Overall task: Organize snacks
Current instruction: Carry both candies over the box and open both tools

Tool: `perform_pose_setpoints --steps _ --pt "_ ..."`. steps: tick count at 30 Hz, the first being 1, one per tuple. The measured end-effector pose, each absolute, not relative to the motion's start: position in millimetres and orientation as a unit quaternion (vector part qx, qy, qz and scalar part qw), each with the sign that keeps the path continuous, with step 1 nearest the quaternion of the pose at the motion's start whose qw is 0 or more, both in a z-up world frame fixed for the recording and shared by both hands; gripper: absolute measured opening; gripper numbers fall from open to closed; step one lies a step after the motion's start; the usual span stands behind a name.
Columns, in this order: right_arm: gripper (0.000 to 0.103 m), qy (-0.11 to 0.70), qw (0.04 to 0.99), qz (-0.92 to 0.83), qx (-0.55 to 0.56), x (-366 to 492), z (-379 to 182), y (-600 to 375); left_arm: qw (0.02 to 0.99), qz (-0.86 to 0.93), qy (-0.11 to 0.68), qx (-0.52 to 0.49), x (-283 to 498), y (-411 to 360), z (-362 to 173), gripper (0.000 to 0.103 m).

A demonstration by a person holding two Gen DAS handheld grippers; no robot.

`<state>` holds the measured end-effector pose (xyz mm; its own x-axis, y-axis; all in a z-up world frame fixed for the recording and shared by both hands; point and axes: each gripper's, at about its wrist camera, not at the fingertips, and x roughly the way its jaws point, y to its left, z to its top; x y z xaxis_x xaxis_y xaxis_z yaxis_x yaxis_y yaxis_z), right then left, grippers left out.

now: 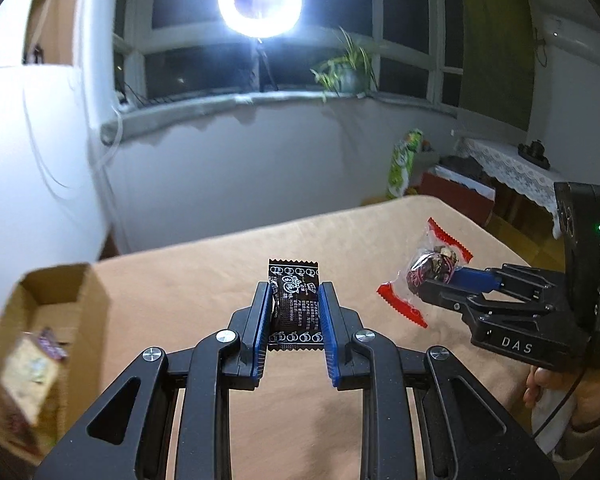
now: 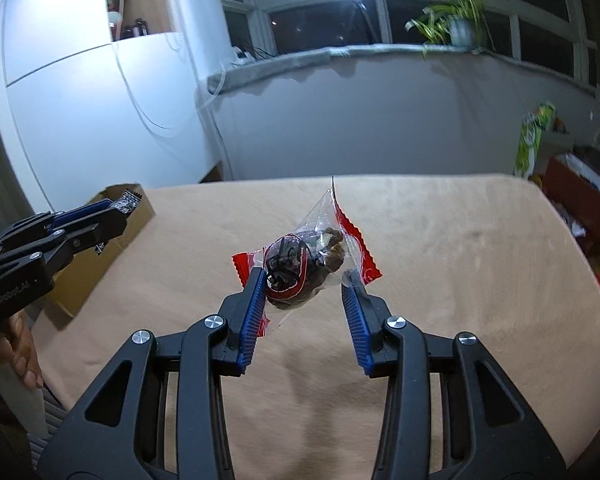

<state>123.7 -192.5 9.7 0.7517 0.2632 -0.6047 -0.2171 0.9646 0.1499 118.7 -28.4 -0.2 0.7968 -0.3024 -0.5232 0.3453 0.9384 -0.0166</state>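
My left gripper [image 1: 294, 292] is shut on a black snack packet with white print [image 1: 294, 300], held upright above the tan table [image 1: 204, 280]. To its right, my right gripper [image 1: 440, 284] is shut on a clear packet with red ends [image 1: 428, 268] that holds dark round sweets. The right wrist view shows that clear packet [image 2: 304, 256] pinched between the blue pads [image 2: 252, 312], with the left gripper [image 2: 118, 210] at the far left over the cardboard box [image 2: 100, 264]. The open cardboard box [image 1: 60, 312] sits at the table's left end with snack packets [image 1: 32, 376] inside.
The tan-covered table [image 2: 440, 280] ends at a rounded far edge before a grey wall. A ring light [image 1: 260, 0] glares from the window sill. A green snack bag [image 1: 404, 160] and low furniture stand beyond the right end. A hand [image 1: 548, 384] grips the right tool.
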Motion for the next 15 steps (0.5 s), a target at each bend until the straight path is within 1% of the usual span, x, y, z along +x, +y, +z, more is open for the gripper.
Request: perform_pose_setpoints --steps 6,15 --pt "0.041 0.319 0.937 0.142 0.014 126.4 25.6 -164.9 0.959 -0.149 0.239 0.034 103.2 -4.2 14.2 0.022" --pt "0.041 0.315 0.935 0.164 -0.02 130.4 37.4 -113.0 0.966 -0.131 0.22 0.01 93.9 32.5 20.6 0.022"
